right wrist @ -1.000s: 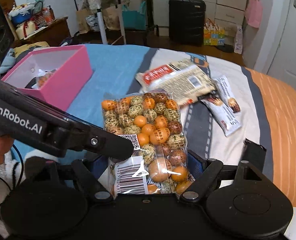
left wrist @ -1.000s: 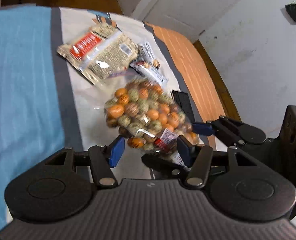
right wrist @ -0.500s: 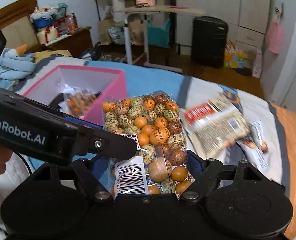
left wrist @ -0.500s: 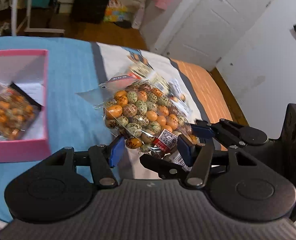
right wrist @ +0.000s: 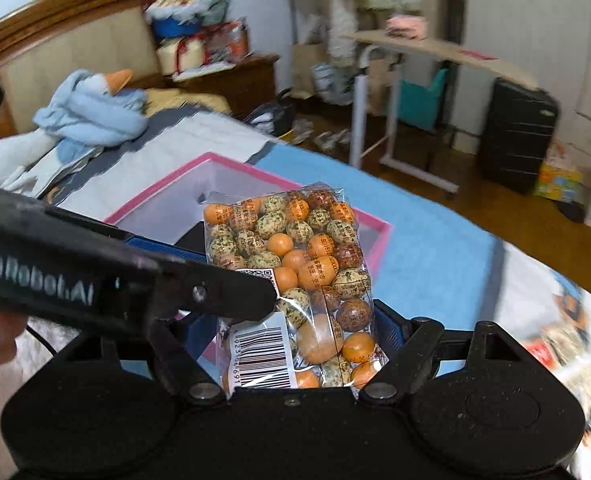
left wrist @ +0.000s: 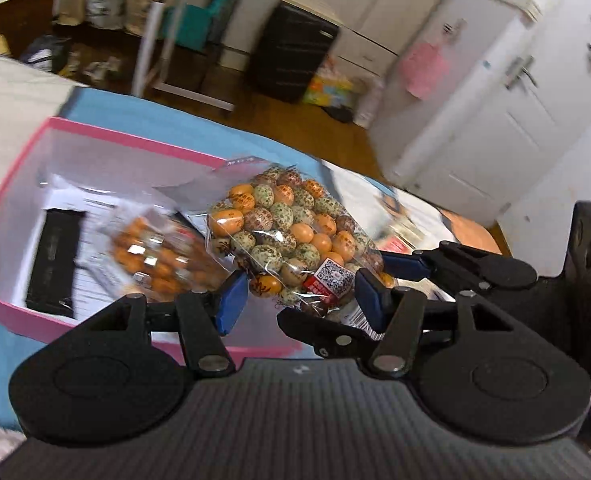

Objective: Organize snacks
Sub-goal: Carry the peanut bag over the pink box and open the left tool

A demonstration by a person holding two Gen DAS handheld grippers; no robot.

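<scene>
The bed (right wrist: 435,240), with its blue cover, fills both views, and the pink box (left wrist: 107,144) has swung into the middle of them; a second ago it sat off to one side and the loose snack packets lay straight ahead. That shift suggests the carry is nearly over and what remains is the drop. The box already holds another bag of orange snacks (left wrist: 151,256) and a dark flat packet (left wrist: 53,256).

The clear bag of speckled and orange coated nuts (right wrist: 295,264) hangs in the air over the near wall of the box, not yet inside. The right gripper (right wrist: 299,356) is clamped on its lower, barcoded end, blue pads pressing both edges. The left gripper (left wrist: 297,296) has its jaws around the same end from the other side; its right pad seems to touch the plastic, but whether the left pad presses cannot be told. At the far right a few packets (right wrist: 551,344) wait on the cover, blurred
</scene>
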